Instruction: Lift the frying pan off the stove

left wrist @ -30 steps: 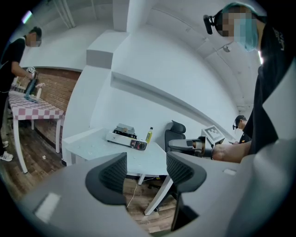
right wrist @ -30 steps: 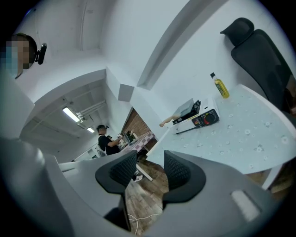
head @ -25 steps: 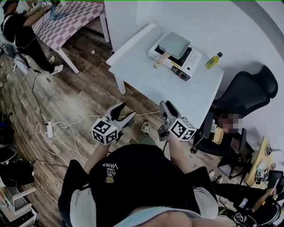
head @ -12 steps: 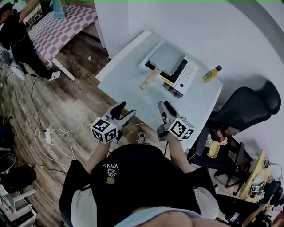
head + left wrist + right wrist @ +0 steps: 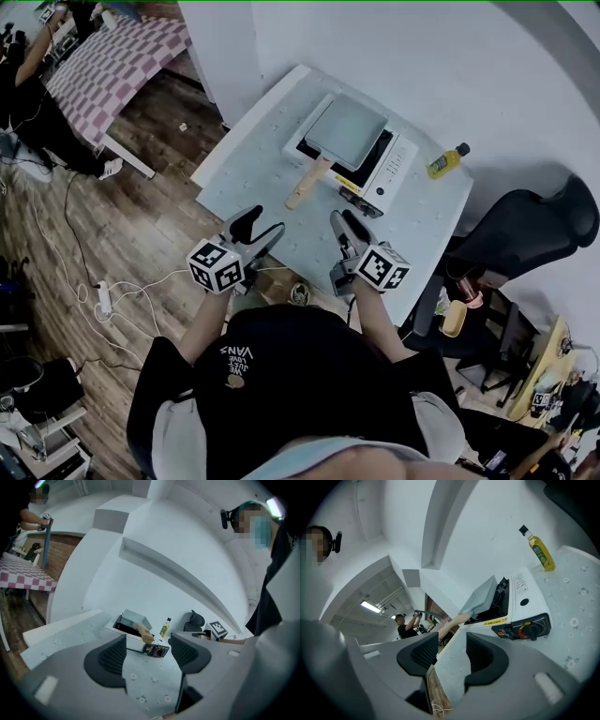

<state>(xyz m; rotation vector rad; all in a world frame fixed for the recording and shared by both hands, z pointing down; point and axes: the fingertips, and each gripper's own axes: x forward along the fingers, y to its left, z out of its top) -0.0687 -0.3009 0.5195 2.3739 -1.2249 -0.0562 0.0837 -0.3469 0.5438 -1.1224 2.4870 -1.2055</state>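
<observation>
Closing in on the frying pan (image 5: 349, 127), nothing gripped yet

Nearest, the left gripper (image 5: 260, 225) has just been opening its jaws, with nothing between them. The right gripper (image 5: 345, 223) is also spread and empty. Beyond them on the white table (image 5: 272, 159), the wooden handle (image 5: 307, 184) juts toward the person from the pan, which sits on the portable gas stove (image 5: 394, 164). Best, I judge, to align one gripper along the handle, clamp close to the pan and raise it level.

Grey pan (image 5: 347, 127) w/ tan handle (image 5: 307, 184), white stove (image 5: 401, 165), yellow bottle (image 5: 446, 161), pink-white chk cloth (image 5: 112, 66).
</observation>
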